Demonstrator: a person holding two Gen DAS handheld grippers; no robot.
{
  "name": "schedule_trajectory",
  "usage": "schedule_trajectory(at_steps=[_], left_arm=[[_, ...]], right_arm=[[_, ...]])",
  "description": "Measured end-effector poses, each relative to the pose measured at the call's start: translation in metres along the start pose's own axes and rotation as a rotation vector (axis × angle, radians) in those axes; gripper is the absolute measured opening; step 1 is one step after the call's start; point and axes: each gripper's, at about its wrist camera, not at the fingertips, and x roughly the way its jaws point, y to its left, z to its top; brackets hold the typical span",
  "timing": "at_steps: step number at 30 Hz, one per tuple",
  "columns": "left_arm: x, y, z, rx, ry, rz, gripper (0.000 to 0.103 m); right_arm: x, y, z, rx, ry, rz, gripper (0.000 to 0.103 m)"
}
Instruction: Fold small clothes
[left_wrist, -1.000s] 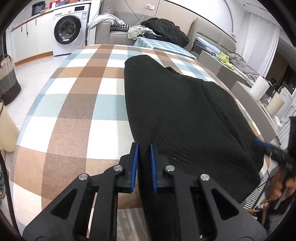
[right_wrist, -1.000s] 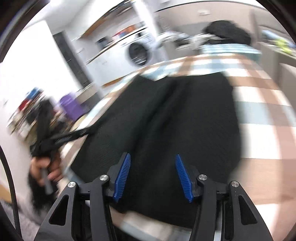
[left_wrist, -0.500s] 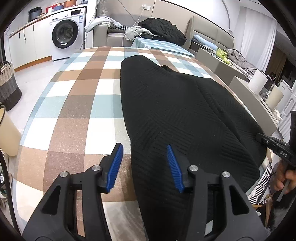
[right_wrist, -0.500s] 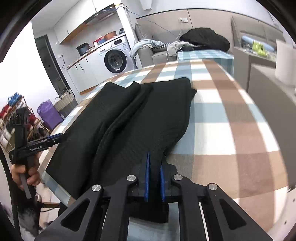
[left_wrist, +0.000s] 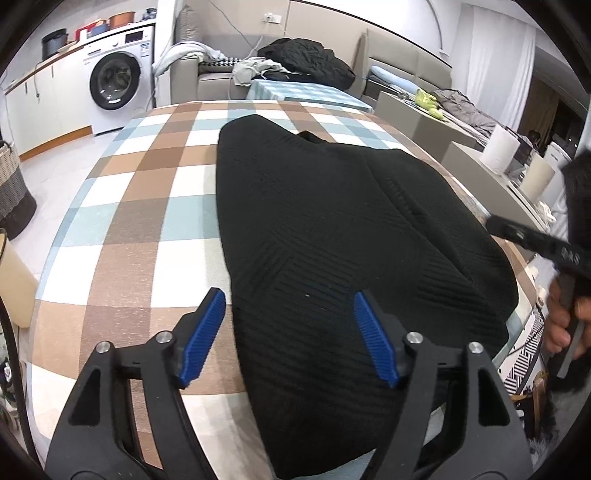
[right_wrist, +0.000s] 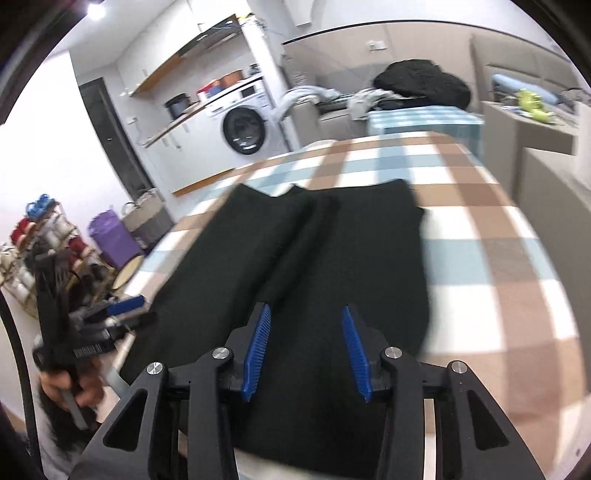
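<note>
- A black garment (left_wrist: 332, 229) lies flat along a checked table (left_wrist: 147, 206); in the left wrist view it runs from the near edge towards the far end, its left edge straight, its right side reaching almost to the table's right edge
- In the right wrist view the garment (right_wrist: 332, 258) shows a long fold ridge down its middle, one layer lapped over the other; its far end stops short of the far table edge, with bare checks (right_wrist: 480, 236) to its right
- Left gripper (left_wrist: 290, 334): jaws wide and just been opening; the garment's left edge runs between them, but the blue pads (left_wrist: 205, 334) press on nothing; the left pad is over bare cloth of the table, the right over the garment
- Right gripper (right_wrist: 306, 350): jaws partly apart, just been opening, narrower than the left; both pads (right_wrist: 256, 354) are over the garment's near end, neither pinching it; this view is blurred
- Each view catches the other gripper at its side: the right one (left_wrist: 532, 240) at the right edge, held by a hand (left_wrist: 561, 325); the left one (right_wrist: 110, 314) at the lower left, also in a hand (right_wrist: 70, 384)
- Behind the table: a washing machine (left_wrist: 116, 79), a sofa with a dark heap of clothes (left_wrist: 310, 61); a woven basket (left_wrist: 14, 192) on the floor at left
</note>
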Motion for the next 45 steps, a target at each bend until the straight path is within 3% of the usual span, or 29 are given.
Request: schedule_trajectory(at_steps=[4,9,10,11,12,15,19,21,24,29,33,36,37,38,40,45], left_arm=[[0.003,-0.005,-0.002,0.016,0.001,-0.009,0.076],[0.008,-0.004,-0.004,0.016,0.011,-0.013,0.076],[0.007,-0.003,-0.004,0.011,0.01,-0.015,0.076],[0.006,-0.003,-0.005,0.004,0.007,-0.015,0.076],[0.006,-0.001,-0.003,-0.002,0.005,-0.016,0.076],[0.003,0.001,-0.002,-0.009,-0.003,-0.029,0.077],[0.005,-0.002,-0.003,0.007,0.008,-0.037,0.077],[0.007,-0.004,-0.004,0.019,0.016,-0.031,0.077],[0.009,-0.005,-0.006,0.027,0.025,-0.017,0.077],[0.012,-0.001,-0.007,0.009,0.043,-0.023,0.077],[0.01,0.003,-0.007,-0.006,0.041,-0.031,0.077],[0.009,0.008,-0.005,-0.027,0.036,-0.033,0.077],[0.008,0.01,-0.004,-0.036,0.033,-0.033,0.077],[0.008,0.012,-0.004,-0.042,0.029,-0.03,0.077],[0.006,0.013,-0.003,-0.045,0.024,-0.026,0.077],[-0.003,0.011,0.0,-0.048,-0.001,-0.035,0.077]], right_arm=[[0.042,0.024,0.017,-0.02,0.062,0.106,0.042],[0.095,0.029,0.031,0.01,0.156,0.063,0.04],[0.102,0.029,0.031,0.008,0.166,0.036,0.031],[0.106,0.03,0.033,0.007,0.161,0.029,0.015],[0.103,0.033,0.035,-0.009,0.134,0.053,0.007],[0.08,0.044,0.038,-0.073,0.034,0.044,0.006],[0.088,0.026,0.038,-0.025,0.079,-0.016,0.006],[0.099,0.016,0.033,0.01,0.131,0.001,0.007],[0.097,0.008,0.03,0.04,0.141,0.024,0.017],[0.076,-0.006,0.019,0.087,0.132,0.049,0.045],[0.086,-0.009,0.014,0.128,0.178,0.114,0.045],[0.097,-0.001,0.02,0.093,0.167,0.088,0.045],[0.1,0.002,0.022,0.078,0.167,0.077,0.044],[0.103,0.006,0.024,0.067,0.164,0.076,0.031],[0.107,0.015,0.027,0.029,0.163,0.078,0.016],[0.069,0.035,0.045,-0.091,0.044,0.043,0.012]])
